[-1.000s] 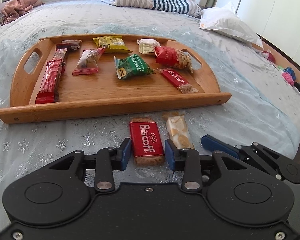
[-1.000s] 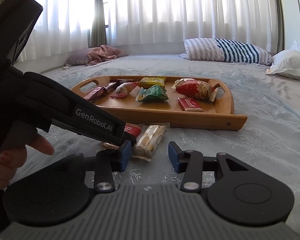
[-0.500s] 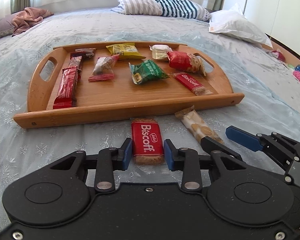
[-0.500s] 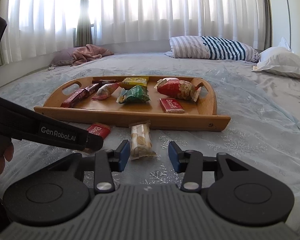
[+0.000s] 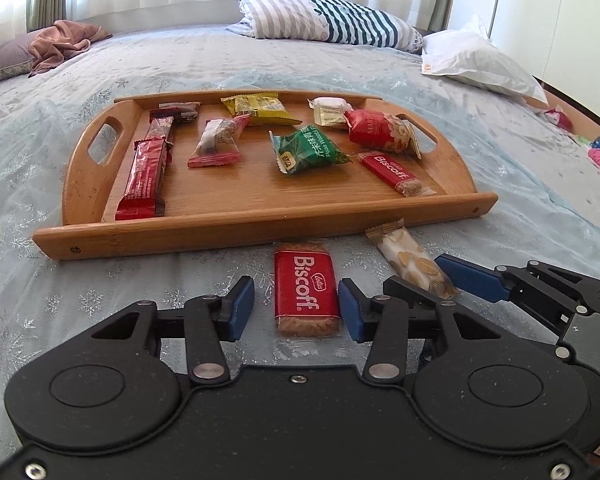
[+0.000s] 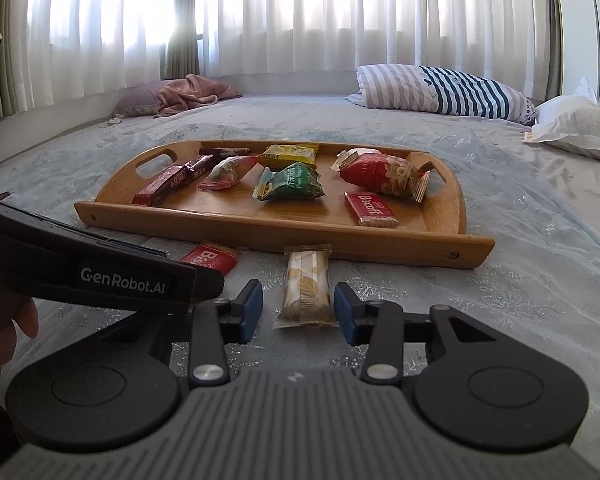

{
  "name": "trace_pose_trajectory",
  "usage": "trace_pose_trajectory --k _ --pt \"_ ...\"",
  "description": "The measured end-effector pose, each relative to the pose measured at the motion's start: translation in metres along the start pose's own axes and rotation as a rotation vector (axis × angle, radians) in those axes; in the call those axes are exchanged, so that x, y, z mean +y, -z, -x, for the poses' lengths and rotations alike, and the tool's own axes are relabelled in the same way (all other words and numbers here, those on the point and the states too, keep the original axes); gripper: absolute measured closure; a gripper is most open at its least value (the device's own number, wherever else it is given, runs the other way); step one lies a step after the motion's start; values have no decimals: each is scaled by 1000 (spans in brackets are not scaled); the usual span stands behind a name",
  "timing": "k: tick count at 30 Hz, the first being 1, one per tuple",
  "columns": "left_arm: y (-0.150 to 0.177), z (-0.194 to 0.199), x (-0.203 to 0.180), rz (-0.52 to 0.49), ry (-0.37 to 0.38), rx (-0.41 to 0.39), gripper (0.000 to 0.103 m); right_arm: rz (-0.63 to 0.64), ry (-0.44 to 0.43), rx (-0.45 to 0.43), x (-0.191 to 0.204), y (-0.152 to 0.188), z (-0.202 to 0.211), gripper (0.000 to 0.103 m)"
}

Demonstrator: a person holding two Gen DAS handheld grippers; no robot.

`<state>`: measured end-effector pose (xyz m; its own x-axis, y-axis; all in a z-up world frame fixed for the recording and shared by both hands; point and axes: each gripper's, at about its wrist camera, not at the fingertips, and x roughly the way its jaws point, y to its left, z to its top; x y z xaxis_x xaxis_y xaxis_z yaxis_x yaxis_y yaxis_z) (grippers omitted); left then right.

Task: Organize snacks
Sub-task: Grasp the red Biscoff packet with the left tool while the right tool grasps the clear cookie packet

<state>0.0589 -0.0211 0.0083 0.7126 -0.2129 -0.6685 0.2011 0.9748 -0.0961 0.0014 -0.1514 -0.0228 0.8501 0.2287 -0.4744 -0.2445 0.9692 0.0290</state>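
Straddling a red Biscoff packet [image 5: 306, 292] on the bedspread [image 5: 80, 280], the left gripper [image 5: 296, 306] has its blue pads spread: the left pad stands clear of the wrapper, the right pad sits just beside its edge, contact not resolvable. The packet's near end overlaps the gripper body from this angle. From the right wrist view the same packet is mostly hidden behind the left tool's black housing; only a red corner with partial lettering shows.

The right gripper [image 6: 297, 309] is likewise spread, one pad on either side of a pale cracker packet [image 6: 306, 288] lying on the bedspread, its far end at the front rail of the wooden tray [image 6: 380, 246]. Small gaps show on both sides; no pinch. In the left wrist view, one right-tool finger lies along the far side of the cracker packet; the other is partly cut off by the left tool's finger link.

Tray contents: long red bars [image 5: 146, 176] at left, the farther ones foreshortened and hard to separate; a clear-and-red packet [image 5: 218, 142]; a yellow packet [image 5: 260, 109]; a green pea packet [image 5: 308, 151]; a red nut bag [image 5: 380, 133]; a second Biscoff [image 5: 396, 173]; a small white item at the back right, partly behind the nut bag, label unreadable.

A thumb edge shows at the left frame border of the right wrist view, otherwise cropped. Striped pillow [image 5: 332, 20] at the head of the bed.
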Motion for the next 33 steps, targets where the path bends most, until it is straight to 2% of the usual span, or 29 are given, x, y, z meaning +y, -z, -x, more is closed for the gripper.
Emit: trace_pose_trajectory --k 4,6,7,17,19,21,23,26,27,31,33 --pt "-1 3 2 8 5 3 62 -2 -4 0 1 -1 -4 55" --pt "-2 8 5 16 9 2 71 -7 -1 -3 1 -1 -4 56" --pt "-1 10 6 17 11 2 71 -15 -1 -3 0 -1 -4 57" --pt "1 3 10 21 26 -14 66 -2 24 -18 3 2 -7 61" --pt "-1 3 13 25 31 -10 66 -23 37 -26 1 2 -6 69" --pt "-1 3 16 32 27 -11 66 -66 38 -23 -6 1 -7 71" --pt "1 2 14 14 22 -12 65 -95 33 -20 -10 1 -9 72" --pt "4 1 4 -49 -2 -23 62 -72 43 -19 -7 1 -12 73" --pt "5 -1 3 -56 -5 -24 62 -60 47 -19 -6 2 -12 73" --pt "2 -4 10 15 21 -10 63 -57 51 -17 -4 2 -13 73" --pt "2 -3 10 15 2 -13 69 -55 53 -15 -4 2 -13 73"
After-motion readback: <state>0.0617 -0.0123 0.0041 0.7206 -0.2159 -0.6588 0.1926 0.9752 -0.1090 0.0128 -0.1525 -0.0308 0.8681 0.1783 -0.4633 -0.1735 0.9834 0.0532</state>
